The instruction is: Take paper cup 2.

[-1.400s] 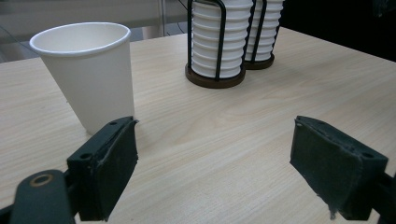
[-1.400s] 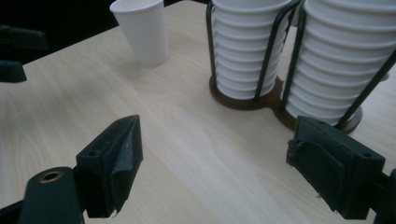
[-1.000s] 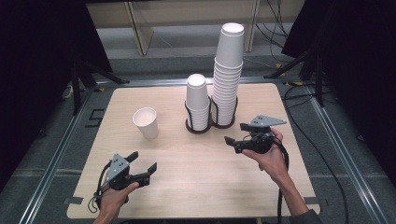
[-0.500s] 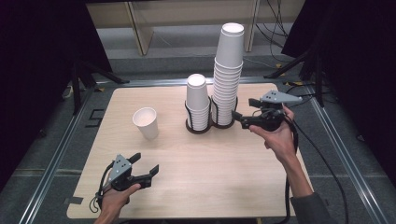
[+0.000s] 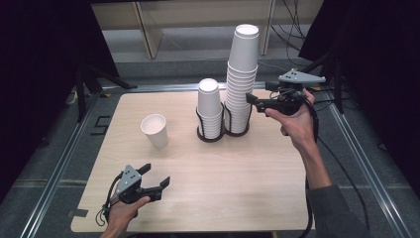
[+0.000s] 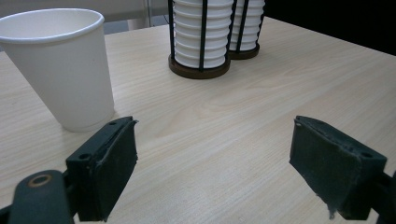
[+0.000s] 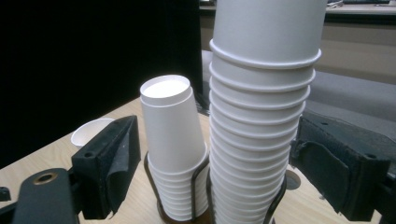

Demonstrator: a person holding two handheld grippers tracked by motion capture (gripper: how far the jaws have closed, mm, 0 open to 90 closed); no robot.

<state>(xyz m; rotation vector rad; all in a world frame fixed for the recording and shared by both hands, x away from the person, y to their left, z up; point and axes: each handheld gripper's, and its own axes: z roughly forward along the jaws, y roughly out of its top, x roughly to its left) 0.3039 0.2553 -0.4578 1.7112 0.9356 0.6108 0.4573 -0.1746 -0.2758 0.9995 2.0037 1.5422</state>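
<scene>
The right claw (image 5: pixel 250 100) hangs wide open and empty beside the tall stack of cups (image 5: pixel 241 79), apparently lining up to take a cup; next it likely must rise and close around the top one. The stack stands upright, bottoms up, in a wire holder (image 5: pixel 224 130) at the worktop's (image 5: pixel 237 178) far side, while the left claw (image 5: pixel 156 179) rests open and empty near the single upright cup (image 5: pixel 155 130).

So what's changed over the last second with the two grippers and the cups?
The right gripper has moved away from the person and up, from above the table's right side to the tall cup stack, jaws open toward it, gripping nothing yet. The left gripper has stayed open near the front edge. The single cup, the short cup stack and the wire holder have not moved.
</scene>
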